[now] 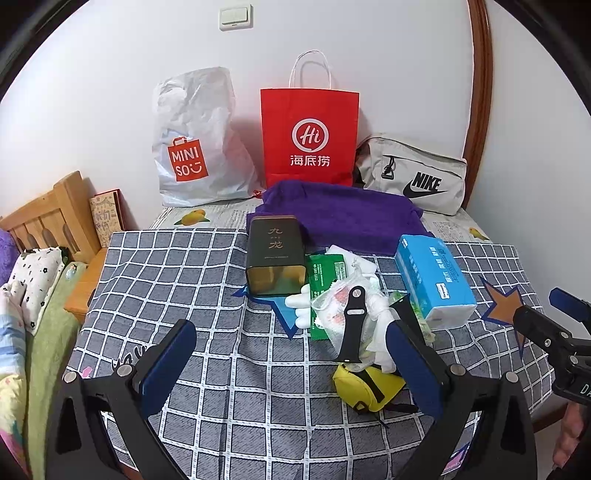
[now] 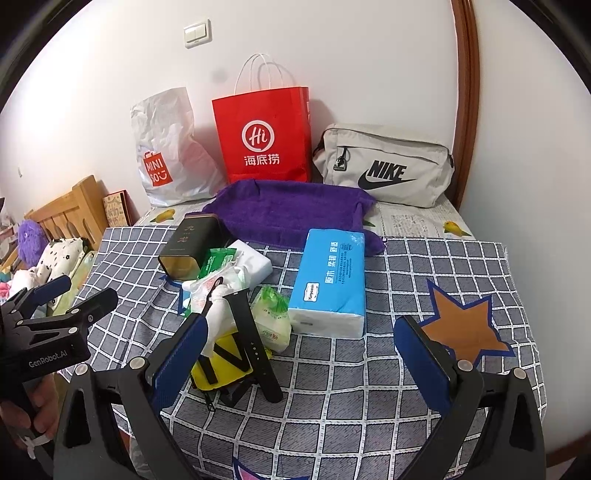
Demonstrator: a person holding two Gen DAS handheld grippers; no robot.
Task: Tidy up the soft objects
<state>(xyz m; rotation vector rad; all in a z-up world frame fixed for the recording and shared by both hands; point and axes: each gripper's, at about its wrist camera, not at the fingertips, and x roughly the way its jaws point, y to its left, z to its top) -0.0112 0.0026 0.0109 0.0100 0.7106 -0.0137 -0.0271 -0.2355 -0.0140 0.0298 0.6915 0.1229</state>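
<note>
**Both tongs hang spread above the clutter**

The left tongs (image 1: 291, 365) and right tongs (image 2: 301, 356) gape wide, holding nothing. On the checked counter (image 1: 177, 280), a black strap (image 1: 353, 325) lies across a white glove (image 1: 300, 308) and yellow pouch (image 1: 369, 387), beside the blue tissue pack (image 2: 330, 280). The purple towel (image 2: 291, 214) sits behind.

A home, most likely a bedroom. At the left edge of the left wrist view a wooden bed frame (image 1: 48, 218) carries a flower-print pillow (image 1: 35, 280) and mixed bedding. A white painted wall carries a light switch (image 1: 236, 16) at the top of the frame, and a brown wooden door frame (image 1: 480, 92) curves down the upper right. Shopping bags lean on the wall: a Miniso plastic bag (image 1: 192, 147) and a red paper bag (image 1: 310, 136), beside a grey Nike pouch (image 1: 413, 173). A checked cloth (image 1: 166, 266) covers the bench.
</note>
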